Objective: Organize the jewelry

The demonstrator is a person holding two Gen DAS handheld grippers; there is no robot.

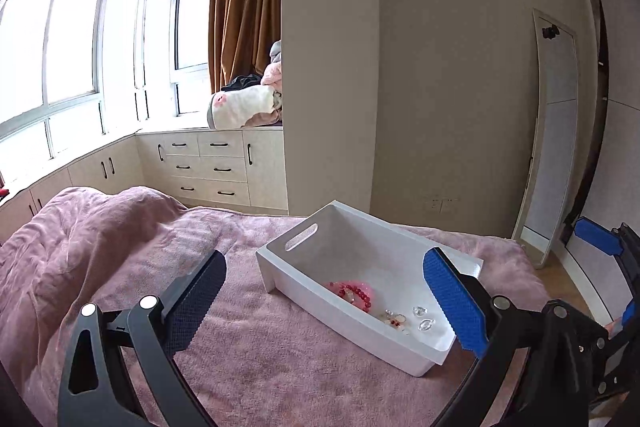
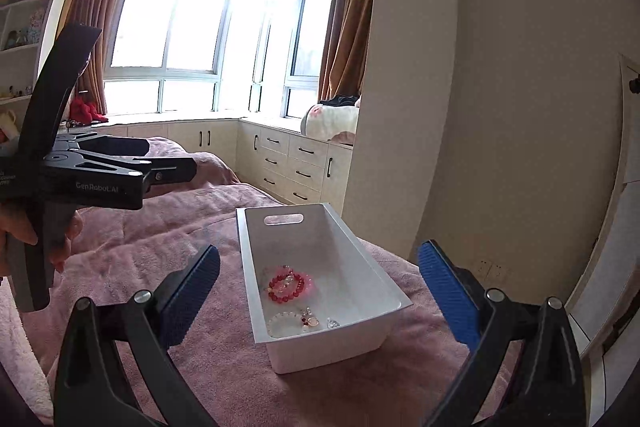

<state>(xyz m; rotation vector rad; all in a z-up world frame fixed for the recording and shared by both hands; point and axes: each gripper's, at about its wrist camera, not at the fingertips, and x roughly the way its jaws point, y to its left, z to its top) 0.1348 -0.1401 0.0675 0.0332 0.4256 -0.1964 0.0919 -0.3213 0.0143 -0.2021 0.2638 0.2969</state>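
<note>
Your white rectangular plastic bin with the slot handle (image 2: 320, 307) sits on the pink plush bedspread (image 1: 120, 247), and all the jewelry in view lies on its floor toward the near end. The red round-bead bracelet (image 2: 286, 285) lies looped on a pink patch, with a paler piece I can't make out inside its ring. Closer to you are a pale translucent bead bracelet (image 2: 282, 323), a small cluster of gold-and-red charms (image 2: 309, 319), and clear crystal pieces (image 1: 422, 317).

Your left gripper (image 1: 324, 297) hovers over the bedspread in front of the bin with its fingers spread wide and nothing between them. Your right gripper (image 2: 320, 287) is likewise spread wide and empty, lined up above the bin.

Expect everything here to be light. The beaded bracelets are probably strung on elastic, so they will sag and swing once lifted. Take the red one across a single strand of beads at the side of the loop that faces you, not across the whole ring, and pinch squarely, since round polished beads tend to squirt out of flat pads. The crystal pieces look hard, slick and chippable. Close on them gently from directly above, where the bin floor will steady them. The charm cluster looks tangled and could drag a neighbour along. The bin itself is stiff, yet likely light enough to skid on the plush fabric if you nudge a wall.
</note>
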